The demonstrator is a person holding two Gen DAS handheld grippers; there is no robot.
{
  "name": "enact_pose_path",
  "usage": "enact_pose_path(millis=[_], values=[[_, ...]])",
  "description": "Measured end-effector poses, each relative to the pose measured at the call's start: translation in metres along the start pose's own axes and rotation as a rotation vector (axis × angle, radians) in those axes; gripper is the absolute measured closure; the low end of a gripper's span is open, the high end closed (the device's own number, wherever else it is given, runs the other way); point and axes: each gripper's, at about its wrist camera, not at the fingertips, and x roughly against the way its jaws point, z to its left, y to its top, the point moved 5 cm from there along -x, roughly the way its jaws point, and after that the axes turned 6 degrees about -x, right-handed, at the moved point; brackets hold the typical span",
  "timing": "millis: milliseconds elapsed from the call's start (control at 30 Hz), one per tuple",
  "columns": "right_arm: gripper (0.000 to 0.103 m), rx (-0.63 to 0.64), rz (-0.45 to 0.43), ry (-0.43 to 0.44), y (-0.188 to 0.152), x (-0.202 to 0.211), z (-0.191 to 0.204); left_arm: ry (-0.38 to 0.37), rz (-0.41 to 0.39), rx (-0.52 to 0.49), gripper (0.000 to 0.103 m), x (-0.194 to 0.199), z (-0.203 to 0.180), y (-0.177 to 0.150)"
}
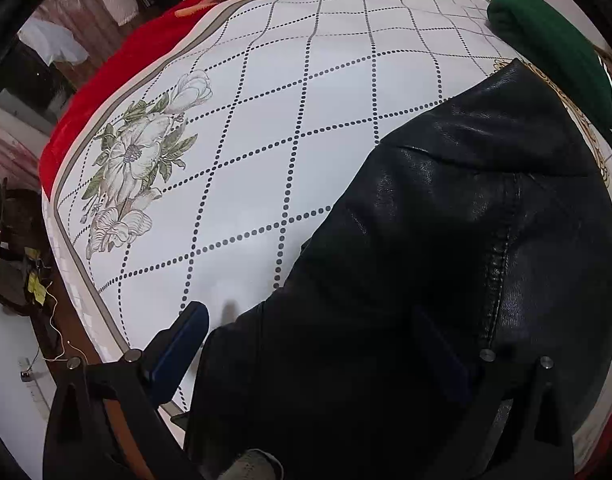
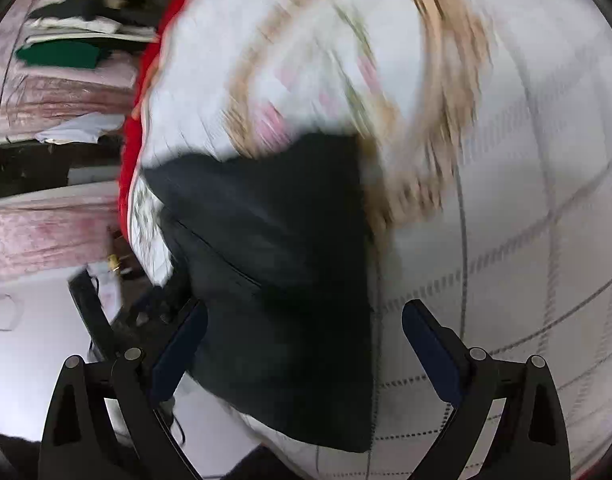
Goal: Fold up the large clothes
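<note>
The left gripper [image 1: 310, 344], spread wide and empty above the black leather jacket [image 1: 446, 240], is positioned nearer than the open, empty right gripper [image 2: 304, 344].

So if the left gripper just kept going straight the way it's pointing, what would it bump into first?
Most likely the black jacket. The left gripper points steeply down with its jaws wide, and the jacket's edge already lies between them, on the white bedspread. Depth is hard to judge, so its left finger might touch the bedspread first.
</note>
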Motion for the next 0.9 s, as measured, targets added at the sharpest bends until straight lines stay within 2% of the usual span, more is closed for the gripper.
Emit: enact_pose_path(millis=[100,200,267,333,433,467,533,600,633,667,733,767,800,900], values=[[0.004,-0.026,0.073,0.161,0.001,-0.037,-0.02,-0.026,0.005,0.01,0.0,-0.003,0.003,-0.001],[0.005,-0.018,0.088,0.355,0.013,-0.056,-0.003,-0.069,0.018,0.038,0.0,-0.009,0.009,-0.003],[0.005,-0.009,0.109,0.357,0.018,-0.065,0.01,-0.083,0.026,0.056,0.0,-0.014,0.014,-0.003],[0.005,0.021,0.122,0.419,0.016,-0.063,0.029,-0.077,0.028,0.064,0.0,-0.019,0.018,-0.008],[0.006,0.082,0.17,0.605,0.013,-0.044,0.056,-0.099,0.03,0.072,0.0,-0.025,0.025,-0.011],[0.007,0.09,0.187,0.629,0.013,-0.042,0.059,-0.099,0.026,0.066,0.0,-0.026,0.025,-0.011],[0.007,0.078,0.197,0.601,0.021,-0.052,0.055,-0.105,0.016,0.053,0.0,-0.026,0.024,-0.012],[0.007,0.022,0.203,0.47,0.035,-0.077,0.035,-0.134,0.007,0.052,0.0,-0.025,0.021,-0.011],[0.007,-0.006,0.205,0.413,0.041,-0.092,0.029,-0.124,0.008,0.056,0.0,-0.024,0.021,-0.011],[0.007,-0.007,0.184,0.398,0.045,-0.097,0.03,-0.102,0.006,0.063,0.0,-0.02,0.023,-0.012],[0.026,-0.026,0.148,0.447,0.048,-0.089,0.037,-0.09,-0.008,0.088,0.0,-0.007,0.033,-0.015],[0.043,-0.045,0.119,0.458,0.049,-0.083,0.035,-0.097,-0.024,0.124,0.0,0.004,0.043,-0.02],[0.045,-0.066,0.093,0.476,0.046,-0.076,0.035,-0.106,-0.035,0.152,0.0,0.012,0.049,-0.025],[0.048,-0.136,0.017,0.452,0.032,-0.064,0.025,-0.178,-0.032,0.308,0.0,0.038,0.078,-0.056]])
